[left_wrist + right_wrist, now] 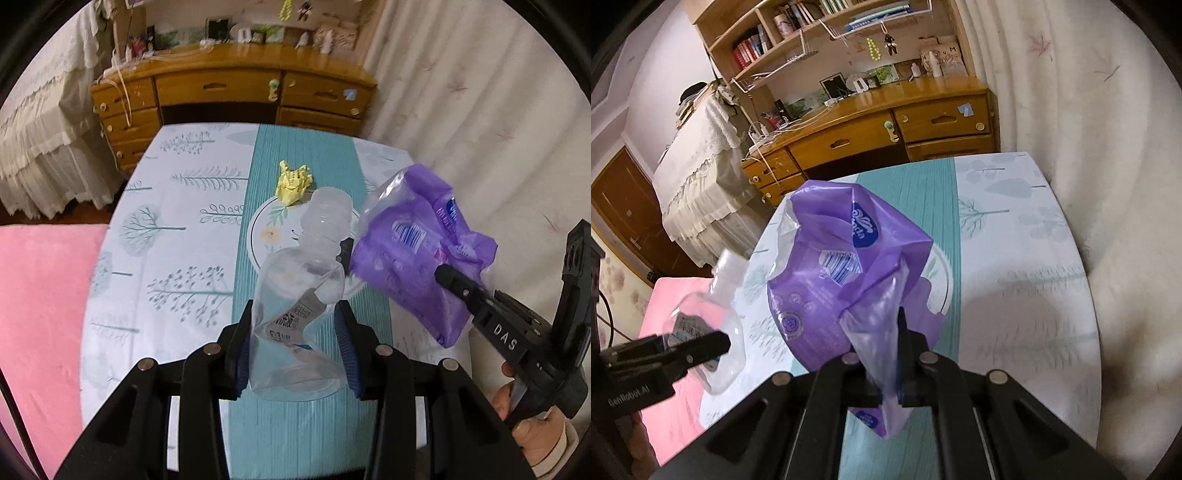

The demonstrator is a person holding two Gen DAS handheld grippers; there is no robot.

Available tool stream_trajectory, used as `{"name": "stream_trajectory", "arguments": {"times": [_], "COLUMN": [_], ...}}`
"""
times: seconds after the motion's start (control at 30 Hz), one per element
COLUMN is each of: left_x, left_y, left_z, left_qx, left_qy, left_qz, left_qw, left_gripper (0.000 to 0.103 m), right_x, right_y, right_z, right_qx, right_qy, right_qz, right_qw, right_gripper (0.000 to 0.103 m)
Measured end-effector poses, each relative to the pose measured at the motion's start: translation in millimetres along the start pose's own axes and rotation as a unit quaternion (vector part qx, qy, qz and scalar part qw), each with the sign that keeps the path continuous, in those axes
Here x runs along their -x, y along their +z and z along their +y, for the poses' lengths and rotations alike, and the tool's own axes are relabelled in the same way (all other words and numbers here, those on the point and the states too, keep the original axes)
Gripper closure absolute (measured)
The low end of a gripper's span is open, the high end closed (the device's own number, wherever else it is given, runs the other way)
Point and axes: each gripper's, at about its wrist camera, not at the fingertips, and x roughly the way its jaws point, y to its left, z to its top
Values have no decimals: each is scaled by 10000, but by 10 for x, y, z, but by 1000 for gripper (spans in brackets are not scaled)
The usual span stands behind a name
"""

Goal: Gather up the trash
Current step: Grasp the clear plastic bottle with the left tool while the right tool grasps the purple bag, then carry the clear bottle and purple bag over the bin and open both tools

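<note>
Left wrist view: left gripper [295, 347], blue-padded fingers [345, 343] clamped on the lower body of a crushed clear plastic bottle [306, 273]. Bottle's long axis runs straight out from the fingers, neck pointing far, label end near. It's lifted above the bench [177, 229], which wears a pale tree-print cloth with a teal centre strip.

Right gripper [448, 277] enters from the right in this view, fingers pinched together on a crumpled purple plastic tissue wrapper [413, 254]. The wrapper hangs just right of the bottle, close, maybe brushing the neck; can't tell for sure.

Right wrist view: same grip, thin fold of purple wrapper [849, 266] squeezed between the fingers [905, 343], bulk billowing far and left of them. Clear bottle [716, 295] sits left, over the bench's left edge near the pink bedspread [665, 369].

Still on the bench: crumpled yellow paper ball [293, 182], at the far rim of a white round plate with floral print [266, 229]. It lies dead ahead of the left fingers, far beyond the bottle neck, on the teal strip; left gripper looks nearer and better lined up than the right.

Judgement: both grippers are full, no bin in view; the held trash likely needs dropping before the yellow ball can be taken.
</note>
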Motion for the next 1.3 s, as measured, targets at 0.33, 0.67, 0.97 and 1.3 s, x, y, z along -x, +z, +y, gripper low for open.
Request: {"name": "stream_trajectory", "arguments": {"times": [0.33, 0.67, 0.97, 1.3], "left_x": [1004, 1587, 1541, 532], "left_y": [-922, -1875, -2431, -3048], "left_z": [352, 672, 539, 378], "left_qx": [-540, -828, -940, -900], "left_qy": [-278, -465, -517, -143], "left_qz": [-272, -315, -75, 492], "left_qw": [9978, 9950, 9942, 9946], "left_gripper": [64, 64, 64, 64], "right_x": [1090, 1722, 1875, 1194], "right_y": [-1102, -2171, -2733, -3386], "right_z": [732, 1256, 1298, 689], "right_qx": [-225, -393, -483, -1040], "right_qy": [-403, -782, -1029, -1166], "right_qz": [-420, -353, 89, 818], "right_qw": [9981, 9955, 9935, 9843], "right_gripper": [99, 99, 99, 99]}}
